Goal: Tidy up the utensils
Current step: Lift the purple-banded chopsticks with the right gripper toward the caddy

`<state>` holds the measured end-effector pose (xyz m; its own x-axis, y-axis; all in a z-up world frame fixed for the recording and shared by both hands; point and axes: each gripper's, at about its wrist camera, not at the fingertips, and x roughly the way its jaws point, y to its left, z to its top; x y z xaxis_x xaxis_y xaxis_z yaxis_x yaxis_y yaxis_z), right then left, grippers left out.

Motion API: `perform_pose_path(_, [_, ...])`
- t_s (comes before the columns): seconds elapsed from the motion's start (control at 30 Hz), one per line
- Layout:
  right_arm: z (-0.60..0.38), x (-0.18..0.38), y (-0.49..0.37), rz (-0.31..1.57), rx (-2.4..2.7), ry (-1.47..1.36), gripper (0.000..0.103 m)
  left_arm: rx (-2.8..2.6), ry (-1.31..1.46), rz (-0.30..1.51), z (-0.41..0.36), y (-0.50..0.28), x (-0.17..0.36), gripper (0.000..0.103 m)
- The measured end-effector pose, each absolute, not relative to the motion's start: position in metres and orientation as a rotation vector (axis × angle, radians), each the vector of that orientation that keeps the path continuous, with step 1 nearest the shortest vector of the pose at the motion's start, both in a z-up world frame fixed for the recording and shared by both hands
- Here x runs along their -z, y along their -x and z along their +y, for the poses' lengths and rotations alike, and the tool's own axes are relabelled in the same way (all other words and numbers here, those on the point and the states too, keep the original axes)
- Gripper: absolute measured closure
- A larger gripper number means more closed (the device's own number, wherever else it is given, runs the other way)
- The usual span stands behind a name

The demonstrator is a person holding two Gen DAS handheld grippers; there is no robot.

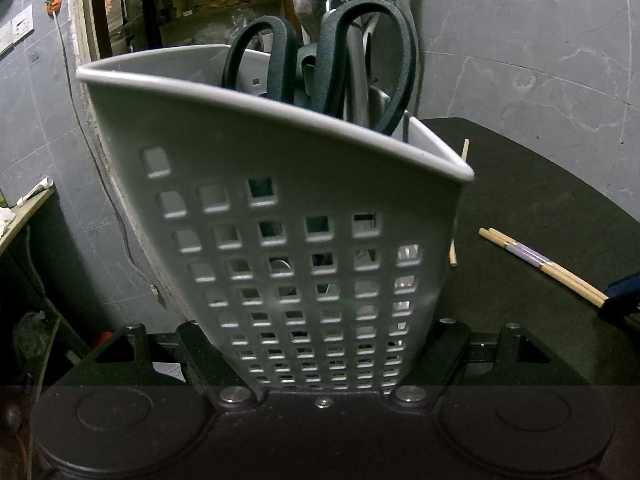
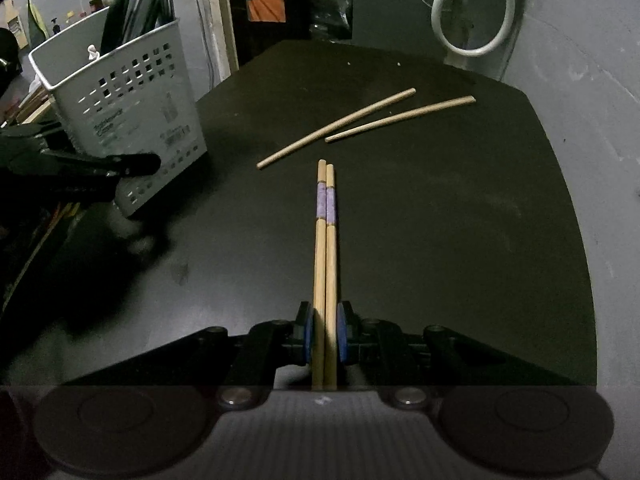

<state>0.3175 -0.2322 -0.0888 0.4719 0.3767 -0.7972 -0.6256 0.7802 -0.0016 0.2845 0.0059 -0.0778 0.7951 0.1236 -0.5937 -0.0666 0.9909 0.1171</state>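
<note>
Your right tool (image 2: 325,336) has its blue pads (image 2: 307,334) pressed in on a pair of bamboo chopsticks (image 2: 325,248) with a purple band, gripped near one end so that the two sticks run straight ahead of the tool, side by side and touching, out over the dark bench (image 2: 460,220). Ahead of their far tips and slightly to the right, two plain chopsticks (image 2: 340,124) lie flat on the bench, close to each other but not parallel, and apart from the pair you hold. Forward and to the left of that tool stands the grey perforated utensil holder (image 2: 132,92), with dark handles sticking up out of it. Your left tool (image 1: 316,364) has that holder wedged between its fingers (image 1: 200,356), which press against the two lower sides of its slotted wall, so the tool is clamped on the holder's base. From the left wrist camera the holder fills the space directly ahead, and a pair of dark-handled scissors (image 1: 360,60) stands in it, handles up, with some metal utensils behind that are too hidden to name. To the right of the left tool, the banded chopsticks show again, angled over the bench, with a plain stick partly hidden behind the holder's right corner.
</note>
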Motion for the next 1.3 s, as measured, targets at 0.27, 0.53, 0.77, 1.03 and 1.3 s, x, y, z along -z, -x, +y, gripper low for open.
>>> perform_pose_path(0.27, [-0.226,0.082,-0.344,0.864,-0.644,0.28,0.059,-0.107,-0.087,0.641,0.005,-0.283,0.078,0.025])
perform_pose_path(0.53, [-0.208,0.081,-0.384,0.918,-0.609,0.159,0.052,-0.107,-0.089,0.64,0.005,-0.283,0.079,0.025])
perform_pose_path(0.77, [-0.19,0.09,-0.389,0.965,-0.59,0.171,0.061,-0.106,-0.088,0.64,0.005,-0.282,0.079,0.025])
perform_pose_path(1.03, [-0.181,0.093,-0.387,0.94,-0.571,0.23,0.088,-0.099,-0.086,0.638,0.007,-0.283,0.079,0.025])
perform_pose_path(1.3, [-0.178,0.09,-0.384,0.959,-0.606,0.279,0.086,-0.096,-0.086,0.637,0.009,-0.283,0.081,0.026])
